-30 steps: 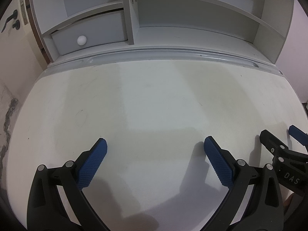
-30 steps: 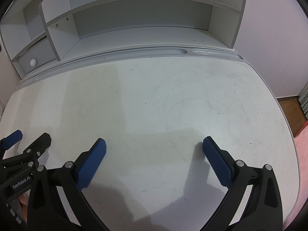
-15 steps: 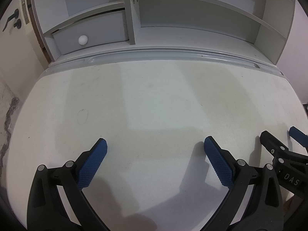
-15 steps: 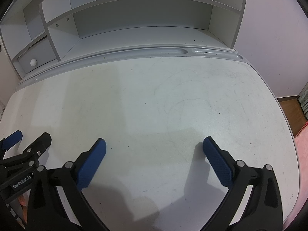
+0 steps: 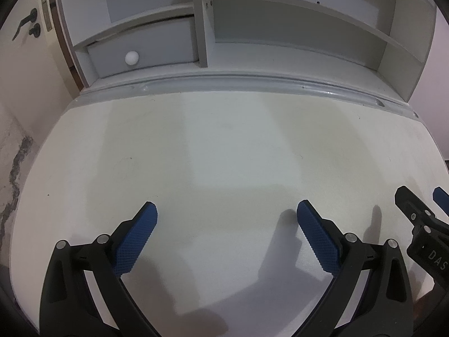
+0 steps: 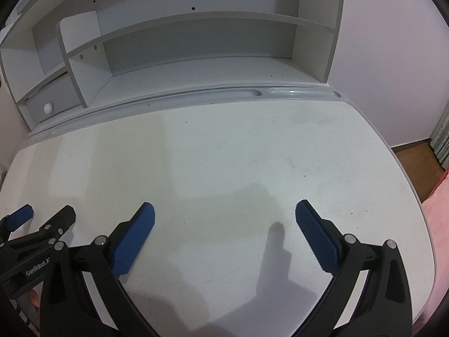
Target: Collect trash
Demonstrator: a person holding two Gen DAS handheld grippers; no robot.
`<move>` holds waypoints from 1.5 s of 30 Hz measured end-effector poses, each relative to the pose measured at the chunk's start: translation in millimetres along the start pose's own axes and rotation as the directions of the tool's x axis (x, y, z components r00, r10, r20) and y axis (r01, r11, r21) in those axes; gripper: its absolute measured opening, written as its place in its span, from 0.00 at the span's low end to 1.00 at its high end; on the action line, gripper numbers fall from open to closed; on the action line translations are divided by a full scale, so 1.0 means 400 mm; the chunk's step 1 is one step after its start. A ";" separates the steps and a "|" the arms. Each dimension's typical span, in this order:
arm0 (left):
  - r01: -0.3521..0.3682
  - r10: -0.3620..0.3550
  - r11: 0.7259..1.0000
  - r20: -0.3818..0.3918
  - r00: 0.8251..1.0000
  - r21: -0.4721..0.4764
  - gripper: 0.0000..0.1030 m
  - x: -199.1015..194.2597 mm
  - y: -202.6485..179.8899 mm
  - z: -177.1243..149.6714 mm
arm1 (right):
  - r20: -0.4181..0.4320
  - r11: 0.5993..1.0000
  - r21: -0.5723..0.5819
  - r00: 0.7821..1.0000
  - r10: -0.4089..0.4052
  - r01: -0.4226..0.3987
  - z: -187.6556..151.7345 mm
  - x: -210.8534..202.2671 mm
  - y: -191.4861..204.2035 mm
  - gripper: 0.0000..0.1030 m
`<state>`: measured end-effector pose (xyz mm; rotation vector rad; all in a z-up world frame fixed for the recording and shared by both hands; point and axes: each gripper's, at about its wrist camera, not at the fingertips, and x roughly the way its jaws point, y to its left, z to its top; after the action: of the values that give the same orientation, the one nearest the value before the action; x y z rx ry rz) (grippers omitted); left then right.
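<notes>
My left gripper [image 5: 226, 210] is open and empty, held low over the white desk top [image 5: 224, 146]. My right gripper [image 6: 224, 210] is open and empty too, over the same desk [image 6: 238, 151]. Each gripper shows at the edge of the other's view: the right one [image 5: 421, 213] at the far right, the left one [image 6: 42, 221] at the far left. No trash shows in either view.
A grey hutch with shelves [image 5: 294, 36] stands at the back of the desk, with a small drawer and white knob [image 5: 131, 57] at its left. A grey pen groove [image 6: 224, 95] runs along the back edge. A door [image 5: 25, 28] is at the left, wooden floor [image 6: 412, 157] at the right.
Both views have shifted slightly, tilting upward; more of the hutch top shows in the right wrist view. Both grippers stay open and empty.
</notes>
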<state>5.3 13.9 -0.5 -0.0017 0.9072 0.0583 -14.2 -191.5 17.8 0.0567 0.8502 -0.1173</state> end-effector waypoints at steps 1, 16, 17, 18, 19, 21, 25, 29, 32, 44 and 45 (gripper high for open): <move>-0.004 0.004 1.000 0.012 1.000 -0.001 0.94 -0.005 0.000 0.000 | 0.008 1.000 0.002 1.000 0.003 -0.003 0.000 -0.004 -0.001 0.94; -0.075 0.073 0.997 0.158 0.985 0.003 0.94 -0.083 -0.014 -0.007 | 0.073 0.999 0.043 0.997 0.011 -0.014 0.002 -0.038 -0.017 0.94; -0.079 0.077 0.997 0.165 0.983 0.006 0.94 -0.087 -0.016 -0.008 | 0.074 0.999 0.045 0.997 0.011 -0.015 0.001 -0.039 -0.017 0.94; -0.082 0.079 0.997 0.168 0.983 0.007 0.94 -0.090 -0.020 -0.010 | 0.074 0.999 0.047 0.997 0.013 -0.016 -0.002 -0.039 -0.019 0.94; -0.083 0.081 0.996 0.170 0.982 0.008 0.94 -0.091 -0.021 -0.009 | 0.075 0.999 0.049 0.997 0.013 -0.017 -0.001 -0.039 -0.020 0.94; -0.075 0.072 0.997 0.166 0.983 0.011 0.94 -0.088 -0.021 -0.008 | 0.077 0.999 0.049 0.997 0.014 -0.017 -0.004 -0.041 -0.022 0.94; -0.081 0.082 0.997 0.167 0.983 -0.012 0.94 -0.091 -0.016 -0.013 | 0.071 0.999 0.044 0.997 0.015 -0.018 -0.001 -0.038 -0.022 0.94; -0.266 0.263 0.963 0.280 0.923 -0.028 0.94 -0.142 -0.032 -0.030 | 0.062 0.999 0.036 0.998 0.010 -0.012 -0.001 -0.036 -0.020 0.94; -0.239 0.232 0.971 0.308 0.923 -0.017 0.94 -0.162 -0.032 -0.030 | 0.057 1.000 0.031 0.998 0.006 -0.007 -0.001 -0.034 -0.017 0.94; -0.117 0.116 0.993 0.244 0.963 -0.010 0.94 -0.153 -0.035 -0.026 | 0.061 0.999 0.036 0.998 0.005 -0.007 -0.001 -0.035 -0.018 0.94; -0.106 0.105 0.994 0.234 0.967 -0.010 0.94 -0.149 -0.034 -0.023 | 0.061 0.999 0.037 0.998 0.006 -0.008 -0.001 -0.034 -0.020 0.94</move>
<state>-37.8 -2.9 40.3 0.0552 0.6707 0.1534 -24.5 -198.2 27.6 0.0909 0.7870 -0.1280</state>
